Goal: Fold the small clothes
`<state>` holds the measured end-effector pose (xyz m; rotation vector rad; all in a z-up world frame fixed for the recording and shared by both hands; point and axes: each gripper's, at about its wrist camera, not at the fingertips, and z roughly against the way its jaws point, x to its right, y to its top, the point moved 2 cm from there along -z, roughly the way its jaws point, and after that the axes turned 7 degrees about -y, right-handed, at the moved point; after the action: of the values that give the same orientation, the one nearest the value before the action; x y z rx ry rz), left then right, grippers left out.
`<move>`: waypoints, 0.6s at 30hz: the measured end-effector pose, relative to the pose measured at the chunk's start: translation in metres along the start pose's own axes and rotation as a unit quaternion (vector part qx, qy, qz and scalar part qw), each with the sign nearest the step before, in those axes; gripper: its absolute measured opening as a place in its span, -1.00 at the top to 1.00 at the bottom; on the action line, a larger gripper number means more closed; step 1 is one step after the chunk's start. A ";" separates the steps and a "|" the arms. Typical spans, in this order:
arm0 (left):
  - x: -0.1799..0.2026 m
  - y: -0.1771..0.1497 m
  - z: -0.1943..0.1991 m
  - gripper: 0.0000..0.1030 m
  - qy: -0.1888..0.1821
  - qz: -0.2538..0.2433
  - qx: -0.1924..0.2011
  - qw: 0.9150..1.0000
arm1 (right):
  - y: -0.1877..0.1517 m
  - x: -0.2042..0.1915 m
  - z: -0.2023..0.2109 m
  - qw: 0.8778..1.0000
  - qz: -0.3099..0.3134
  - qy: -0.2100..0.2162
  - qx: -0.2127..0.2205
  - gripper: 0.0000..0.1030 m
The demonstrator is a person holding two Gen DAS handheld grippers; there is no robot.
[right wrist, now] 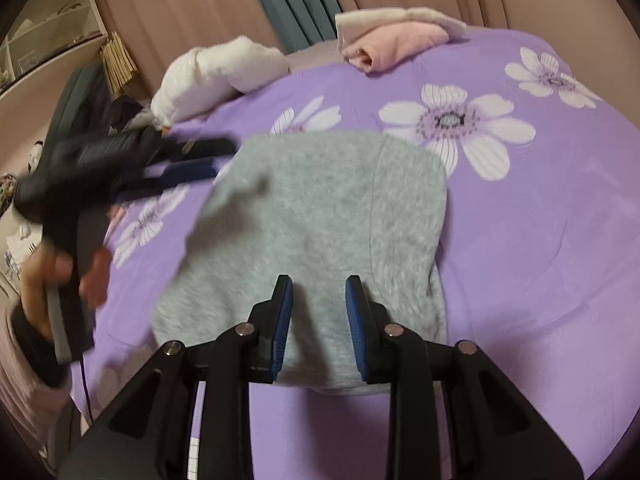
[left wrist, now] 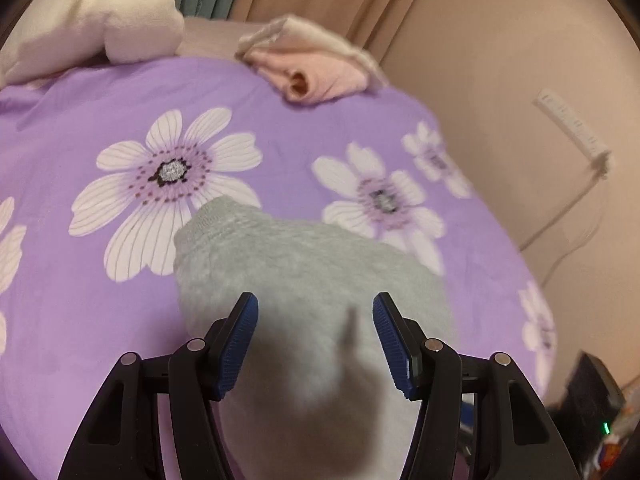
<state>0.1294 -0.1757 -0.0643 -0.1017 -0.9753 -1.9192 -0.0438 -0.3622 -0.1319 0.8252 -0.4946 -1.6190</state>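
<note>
Purple flowered bedspread [right wrist: 540,240]; folded pink [right wrist: 394,50] and white [right wrist: 216,72] clothes lie at the far edge. Grey garment [right wrist: 320,220] lies flat mid-bed, long axis running away from right gripper [right wrist: 319,292], which hovers over its near hem, jaws part-open, nothing clamped. Left gripper [left wrist: 316,320] stands open above the cloth, empty; in the right view it sits off the garment's left edge. Judgement: right is nearer the near hem.

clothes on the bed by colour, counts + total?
Grey: 1, grey garment
Pink: 1, pink folded piece
White: 1, white bundle
Total: 3, all on the purple floral bedspread
</note>
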 end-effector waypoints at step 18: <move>0.021 -0.048 0.033 -0.13 0.022 -0.065 0.013 0.998 | -0.013 0.003 -0.001 0.999 -0.034 0.010 -0.005 0.40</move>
<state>0.0704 -0.1579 -0.0608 0.0187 -0.9989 -2.0167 -0.0523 -0.3623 -0.1427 0.8574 -0.4476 -1.6724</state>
